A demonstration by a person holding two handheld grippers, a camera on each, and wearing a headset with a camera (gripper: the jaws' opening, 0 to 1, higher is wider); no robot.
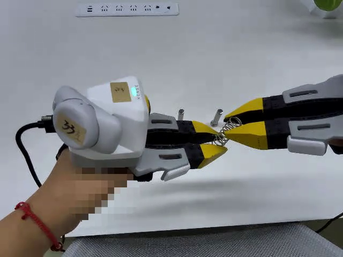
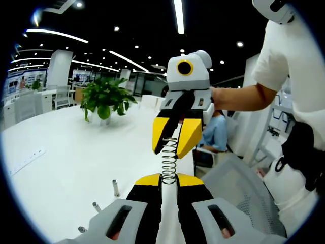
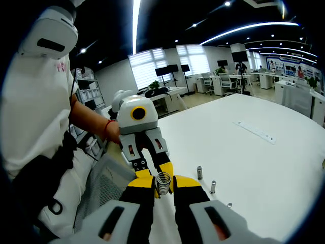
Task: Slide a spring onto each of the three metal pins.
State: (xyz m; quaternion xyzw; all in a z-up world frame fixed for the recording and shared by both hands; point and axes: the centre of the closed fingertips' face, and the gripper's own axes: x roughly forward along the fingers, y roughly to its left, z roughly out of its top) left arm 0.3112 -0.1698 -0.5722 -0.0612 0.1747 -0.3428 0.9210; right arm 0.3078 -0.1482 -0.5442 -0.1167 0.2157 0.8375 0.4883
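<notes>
A small steel spring (image 1: 225,133) hangs in the air between my two grippers, above the white table (image 1: 225,59). My left gripper (image 1: 218,141), held in a hand at the left, is shut on one end of it. My right gripper (image 1: 227,127) comes in from the right and is shut on the other end. In the left gripper view the spring (image 2: 169,160) runs up from my left gripper (image 2: 168,179) to the right one's yellow tips. Two upright metal pins (image 1: 180,114) (image 1: 216,116) stand just behind the jaws. Three pins (image 3: 199,173) (image 3: 213,186) (image 3: 229,205) stand in a row in the right gripper view.
A white power strip (image 1: 127,9) lies at the far edge of the table. A green plant (image 1: 328,4) is at the back right. A black cable (image 1: 25,155) trails from the left gripper. A grey mesh chair (image 1: 187,243) sits below the table's near edge.
</notes>
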